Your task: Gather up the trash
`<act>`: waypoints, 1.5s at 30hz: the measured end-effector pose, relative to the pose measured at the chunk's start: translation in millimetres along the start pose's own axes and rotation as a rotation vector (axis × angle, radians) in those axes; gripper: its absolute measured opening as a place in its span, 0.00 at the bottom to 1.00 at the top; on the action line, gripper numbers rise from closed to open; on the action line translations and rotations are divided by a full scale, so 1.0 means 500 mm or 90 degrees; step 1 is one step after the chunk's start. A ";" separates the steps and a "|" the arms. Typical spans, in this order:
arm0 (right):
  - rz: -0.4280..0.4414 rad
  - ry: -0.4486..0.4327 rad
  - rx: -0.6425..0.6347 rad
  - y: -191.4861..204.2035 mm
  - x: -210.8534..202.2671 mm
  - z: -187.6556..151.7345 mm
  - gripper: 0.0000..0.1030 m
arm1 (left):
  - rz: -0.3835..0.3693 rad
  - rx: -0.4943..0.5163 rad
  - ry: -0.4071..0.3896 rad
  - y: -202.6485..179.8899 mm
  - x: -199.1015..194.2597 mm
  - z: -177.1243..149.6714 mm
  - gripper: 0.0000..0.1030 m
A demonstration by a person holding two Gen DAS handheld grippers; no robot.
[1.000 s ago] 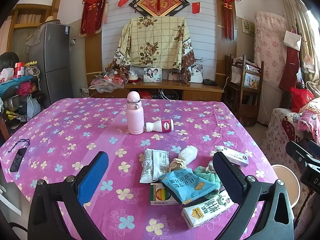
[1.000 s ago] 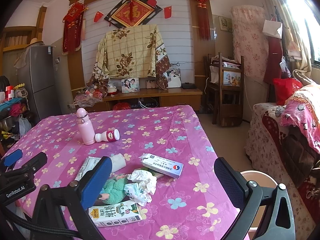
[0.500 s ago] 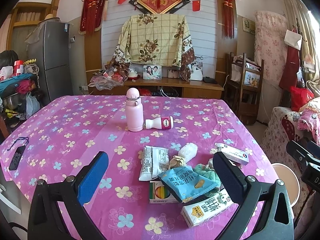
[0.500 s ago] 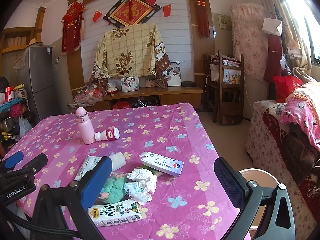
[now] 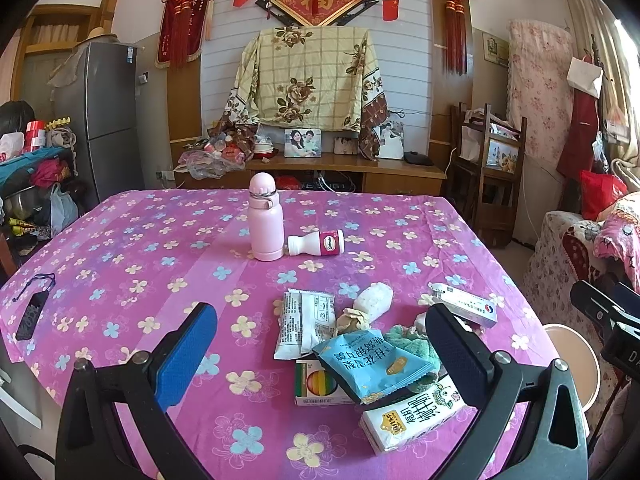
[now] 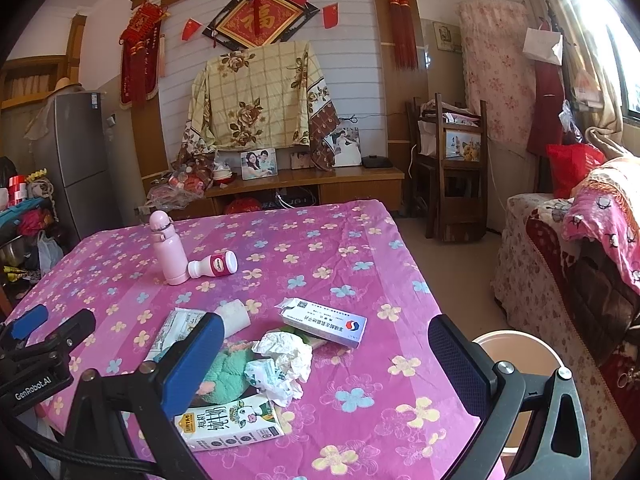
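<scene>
A heap of trash lies on the pink flowered tablecloth (image 5: pixel 160 248): a blue snack packet (image 5: pixel 370 364), a white wrapper (image 5: pixel 306 322), a milk carton (image 5: pixel 416 416), a small box (image 5: pixel 316 386), a long white box (image 6: pixel 324 322), crumpled white paper (image 6: pixel 286 358) and a green cloth (image 6: pixel 226 372). My left gripper (image 5: pixel 320 354) is open and empty, above the table's near edge, with the heap between and beyond its fingers. My right gripper (image 6: pixel 326 364) is open and empty, over the heap's right side. A round tan bin (image 6: pixel 516 354) stands on the floor right of the table.
A pink flask (image 5: pixel 264 218) stands mid-table with a small white bottle (image 5: pixel 318 243) lying beside it. A dark flat object (image 5: pixel 32 314) lies at the table's left edge. A covered sofa (image 6: pixel 580 280) stands at right, a cabinet and fridge behind.
Both grippers have shifted only slightly; the left view sits a little higher over the table. Nothing was taken hold of, and the trash has not moved.
</scene>
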State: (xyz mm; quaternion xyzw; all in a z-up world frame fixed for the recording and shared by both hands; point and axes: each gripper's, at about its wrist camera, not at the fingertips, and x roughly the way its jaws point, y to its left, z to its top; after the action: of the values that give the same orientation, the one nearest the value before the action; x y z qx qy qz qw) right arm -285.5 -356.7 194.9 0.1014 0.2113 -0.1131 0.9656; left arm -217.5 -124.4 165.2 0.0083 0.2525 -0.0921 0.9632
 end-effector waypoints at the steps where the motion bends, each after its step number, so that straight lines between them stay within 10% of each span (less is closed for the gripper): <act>1: 0.000 -0.002 0.001 0.000 0.000 0.000 1.00 | -0.001 -0.001 0.001 0.000 0.000 0.000 1.00; 45: -0.006 0.083 -0.062 0.014 0.044 -0.017 1.00 | 0.000 0.004 0.042 0.001 0.050 -0.019 1.00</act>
State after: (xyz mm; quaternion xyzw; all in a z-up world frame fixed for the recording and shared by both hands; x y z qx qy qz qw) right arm -267.3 -351.9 178.8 0.0604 0.2791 -0.1000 0.9531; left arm -200.6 -127.6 144.6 0.0147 0.2838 -0.0928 0.9543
